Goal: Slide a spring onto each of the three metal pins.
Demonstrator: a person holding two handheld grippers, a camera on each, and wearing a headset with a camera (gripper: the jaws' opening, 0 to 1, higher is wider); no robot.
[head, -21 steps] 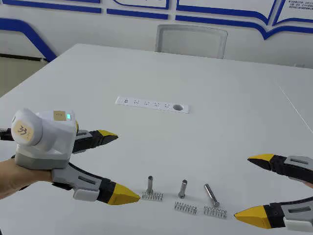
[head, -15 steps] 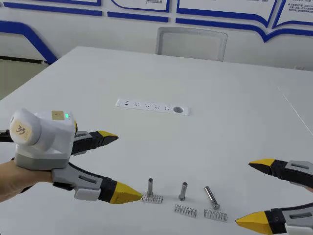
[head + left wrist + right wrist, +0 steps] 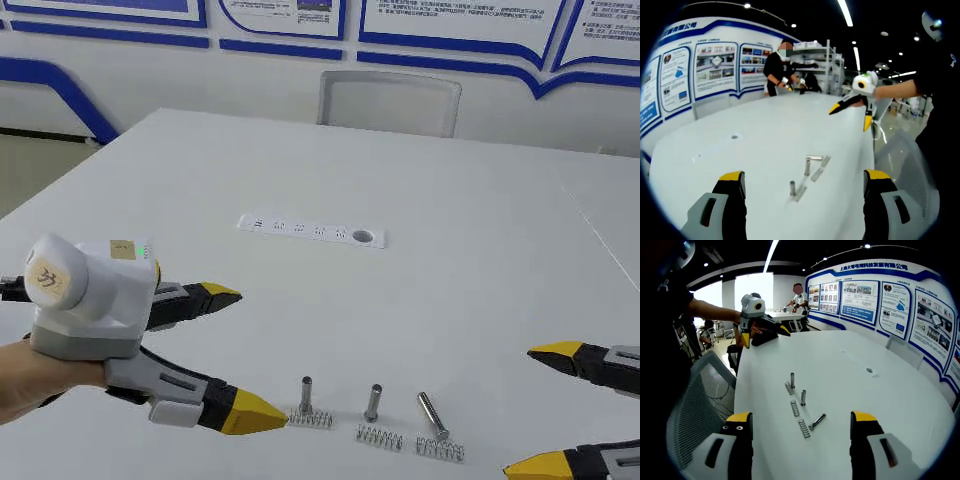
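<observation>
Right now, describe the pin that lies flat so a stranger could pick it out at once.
On the white table, near the person's edge, is a row of three, each with a spring beside it. Take the end pin, nearest the right gripper. It lies on its side, while the middle pin and the far pin stand upright.

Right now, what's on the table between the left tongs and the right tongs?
In the head view, three metal pins and three springs sit between the left tongs and the right tongs; no spring is on a pin yet.
</observation>
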